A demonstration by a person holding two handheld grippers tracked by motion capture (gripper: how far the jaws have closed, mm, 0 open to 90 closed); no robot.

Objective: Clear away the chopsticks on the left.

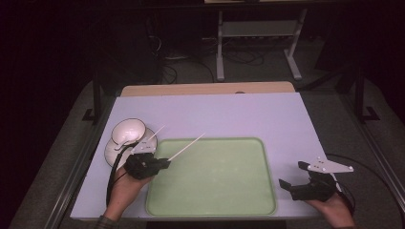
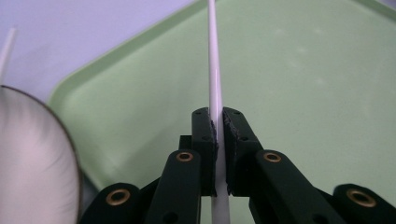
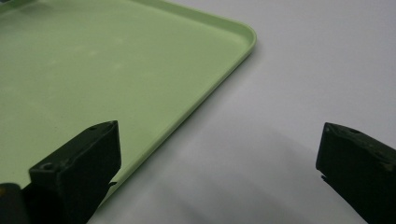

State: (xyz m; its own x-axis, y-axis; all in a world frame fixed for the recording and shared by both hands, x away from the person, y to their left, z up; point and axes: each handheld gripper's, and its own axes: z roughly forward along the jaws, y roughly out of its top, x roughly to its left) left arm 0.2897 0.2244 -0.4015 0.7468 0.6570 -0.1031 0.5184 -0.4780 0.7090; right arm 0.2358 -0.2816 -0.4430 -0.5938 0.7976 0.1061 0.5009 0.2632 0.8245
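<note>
White chopstick (image 2: 215,88) is pinched tight between the jaws of the left gripper (image 2: 218,140), which are nearly closed on it. It sticks out ahead over the near-left corner of the light green tray (image 2: 299,70); in the high view it angles up and to the right over the tray's left edge. A second chopstick (image 1: 155,133) lies against the white bowl (image 1: 127,130) on the plate (image 1: 111,151), just left of the tray. Right gripper (image 1: 297,175) sits on the lavender table mat (image 1: 229,114) beside the tray's right edge, jaws spread wide with nothing between them.
</note>
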